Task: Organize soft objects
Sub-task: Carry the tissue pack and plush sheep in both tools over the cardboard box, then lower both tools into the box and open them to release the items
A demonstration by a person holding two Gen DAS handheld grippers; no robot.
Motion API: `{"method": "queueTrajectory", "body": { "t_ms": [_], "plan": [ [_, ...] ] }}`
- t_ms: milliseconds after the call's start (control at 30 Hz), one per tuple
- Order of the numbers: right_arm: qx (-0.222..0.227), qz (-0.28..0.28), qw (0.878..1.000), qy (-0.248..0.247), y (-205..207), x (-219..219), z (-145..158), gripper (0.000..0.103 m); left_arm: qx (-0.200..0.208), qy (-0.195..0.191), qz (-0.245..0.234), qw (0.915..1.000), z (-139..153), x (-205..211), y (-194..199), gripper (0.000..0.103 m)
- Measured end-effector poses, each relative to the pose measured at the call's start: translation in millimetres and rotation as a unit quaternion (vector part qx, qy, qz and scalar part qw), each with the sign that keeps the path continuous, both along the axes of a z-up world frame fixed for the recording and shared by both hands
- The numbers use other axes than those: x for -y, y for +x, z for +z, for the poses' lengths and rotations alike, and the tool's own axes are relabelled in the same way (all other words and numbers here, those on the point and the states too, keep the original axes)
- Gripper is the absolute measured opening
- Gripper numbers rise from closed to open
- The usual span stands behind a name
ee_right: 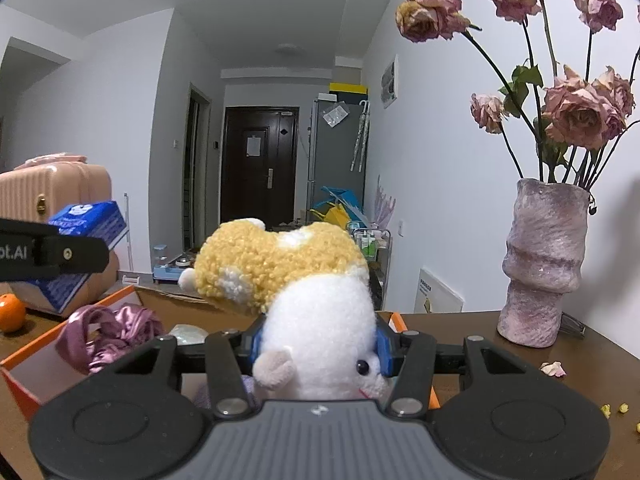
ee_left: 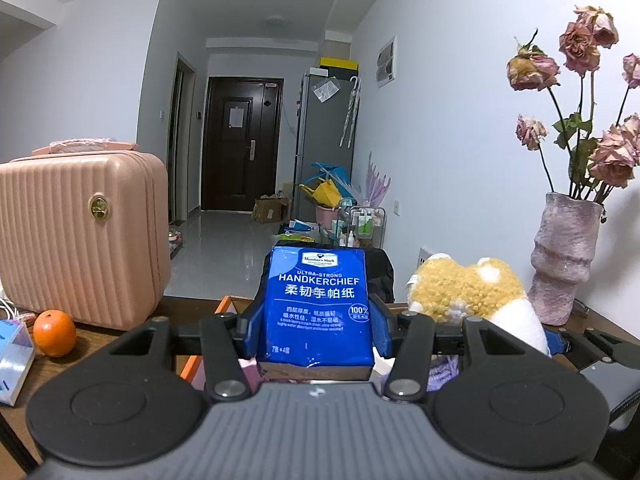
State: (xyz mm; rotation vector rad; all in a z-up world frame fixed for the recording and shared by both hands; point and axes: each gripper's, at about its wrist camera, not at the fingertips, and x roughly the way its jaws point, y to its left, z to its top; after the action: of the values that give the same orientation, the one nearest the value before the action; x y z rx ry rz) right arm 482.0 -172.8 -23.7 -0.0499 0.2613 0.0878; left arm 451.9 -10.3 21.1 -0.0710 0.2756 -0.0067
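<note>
A blue pack of handkerchief tissues point(ee_left: 316, 304) stands upright between the blue pads of my left gripper point(ee_left: 316, 332), which is shut on it. In the right wrist view the same tissue pack point(ee_right: 86, 236) hangs at the far left in the left gripper's fingers point(ee_right: 68, 254). My right gripper point(ee_right: 318, 346) is shut on a yellow and white plush toy point(ee_right: 316, 320), held upside down with its face toward the camera. That plush toy point(ee_left: 472, 288) also shows at the right of the left wrist view. Below both sits an open orange box point(ee_right: 24, 350) holding a purple satin cloth point(ee_right: 108, 330).
A pink ribbed suitcase point(ee_left: 80, 236) stands at the left on the brown table point(ee_right: 580, 384), with an orange point(ee_left: 54, 333) beside it. A pink vase point(ee_right: 544, 264) of dried roses is at the right by the wall. Petal bits point(ee_right: 554, 369) lie on the table. A hallway opens behind.
</note>
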Motion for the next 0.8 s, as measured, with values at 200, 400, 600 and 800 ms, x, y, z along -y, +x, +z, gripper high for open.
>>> {"method": "queueTrajectory", "body": {
  "t_ms": [200,400,600,800],
  "plan": [
    [-0.007,-0.01,1.0,0.004,19.8,2.5,-2.4,0.05,-0.003,0.003,0.004,1.0,-2.8,0.8,19.9,0.052],
    [-0.018,-0.012,1.0,0.007,35.7,4.7,-5.6,0.05,-0.01,0.007,0.008,0.9999,-7.7,-0.1,38.2,0.052],
    [-0.03,-0.013,0.999,0.009,48.1,5.2,-8.9,0.05,-0.019,0.015,0.013,0.9996,-13.8,0.3,56.9,0.052],
    [-0.038,-0.013,0.999,0.006,57.4,5.6,-11.9,0.05,-0.027,0.016,0.016,0.9994,-19.1,-2.0,65.8,0.052]
  ]
}}
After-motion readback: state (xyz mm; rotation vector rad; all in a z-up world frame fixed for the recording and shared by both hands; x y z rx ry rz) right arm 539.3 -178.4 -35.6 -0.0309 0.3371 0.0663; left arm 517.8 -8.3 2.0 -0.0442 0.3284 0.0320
